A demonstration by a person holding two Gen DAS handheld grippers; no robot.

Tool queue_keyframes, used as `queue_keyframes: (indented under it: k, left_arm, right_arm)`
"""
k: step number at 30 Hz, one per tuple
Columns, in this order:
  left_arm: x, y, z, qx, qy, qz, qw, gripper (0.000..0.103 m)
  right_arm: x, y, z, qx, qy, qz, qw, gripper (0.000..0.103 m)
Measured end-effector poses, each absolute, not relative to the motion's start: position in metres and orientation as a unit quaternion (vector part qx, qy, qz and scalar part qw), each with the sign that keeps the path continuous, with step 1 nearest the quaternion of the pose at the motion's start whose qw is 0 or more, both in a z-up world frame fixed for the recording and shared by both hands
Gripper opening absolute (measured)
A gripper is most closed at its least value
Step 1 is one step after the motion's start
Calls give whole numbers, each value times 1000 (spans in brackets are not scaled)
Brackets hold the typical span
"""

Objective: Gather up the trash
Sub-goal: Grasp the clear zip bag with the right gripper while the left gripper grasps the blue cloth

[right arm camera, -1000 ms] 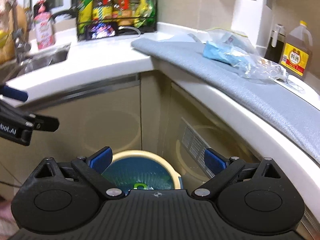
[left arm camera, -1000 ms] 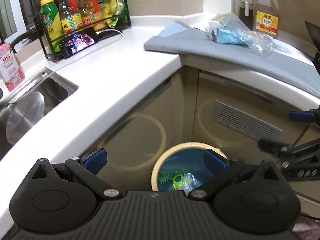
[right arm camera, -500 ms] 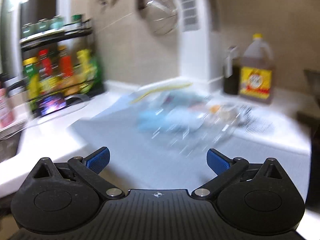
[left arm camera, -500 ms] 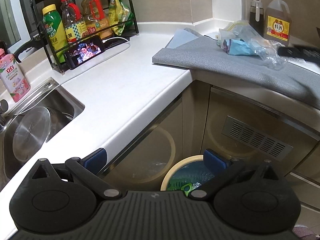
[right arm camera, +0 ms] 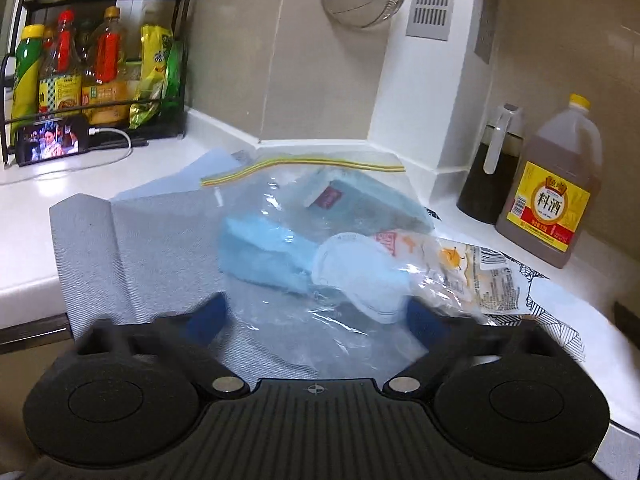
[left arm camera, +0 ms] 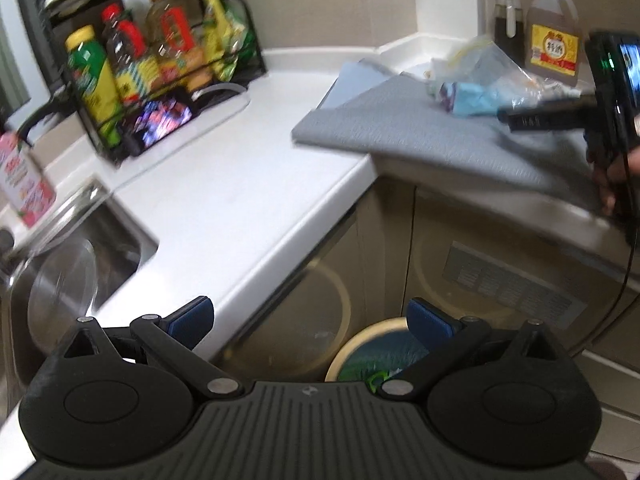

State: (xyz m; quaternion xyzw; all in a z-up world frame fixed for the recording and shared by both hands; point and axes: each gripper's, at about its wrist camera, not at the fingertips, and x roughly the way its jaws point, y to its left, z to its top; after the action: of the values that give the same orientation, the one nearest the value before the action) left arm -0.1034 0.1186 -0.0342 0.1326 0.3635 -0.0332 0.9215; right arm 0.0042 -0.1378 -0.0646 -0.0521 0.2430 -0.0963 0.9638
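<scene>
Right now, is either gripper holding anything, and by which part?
Nothing is held. The left gripper and the right gripper are open; the bag lies ungrasped.

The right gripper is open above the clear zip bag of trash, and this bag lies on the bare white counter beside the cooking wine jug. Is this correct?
Not quite. In the right wrist view the zip bag lies on a grey mat spread over the counter, not on bare white counter. The rest holds: the right gripper is open over the bag, and the cooking wine jug stands beside it.

clear zip bag (right arm camera: 320, 216) holding blue wrappers, lying on grey mat (right arm camera: 160, 248), bin (left arm camera: 360, 344) on the floor below
</scene>
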Motion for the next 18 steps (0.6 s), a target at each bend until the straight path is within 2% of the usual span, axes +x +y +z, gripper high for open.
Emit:
queue_keyframes:
  k: [1, 4, 5, 11, 15, 18]
  left_arm:
    - [-98, 112, -30, 134, 357, -37, 924, 103]
    - [-79, 88, -16, 140, 330, -62, 932, 103]
    - [-72, 78, -12, 143, 318, -72, 934, 103]
    - [-14, 4, 6, 167, 257, -166, 937, 103]
    - [28, -55, 3, 230, 239, -237, 913, 103]
    - [60, -93, -5, 287, 242, -272, 886, 103]
  right_arm:
    - [1, -144, -65, -37, 243, -98, 964, 50]
    - [-14, -167, -65, 13, 230, -116, 966, 31]
    - [-21, -176, -63, 25, 222, -127, 966, 28]
    - [-59, -240, -54, 96, 169, -200, 960, 25]
    - [-64, -283, -66, 181, 182, -214, 942, 26]
    - [-59, -289, -74, 198, 197, -202, 939, 26]
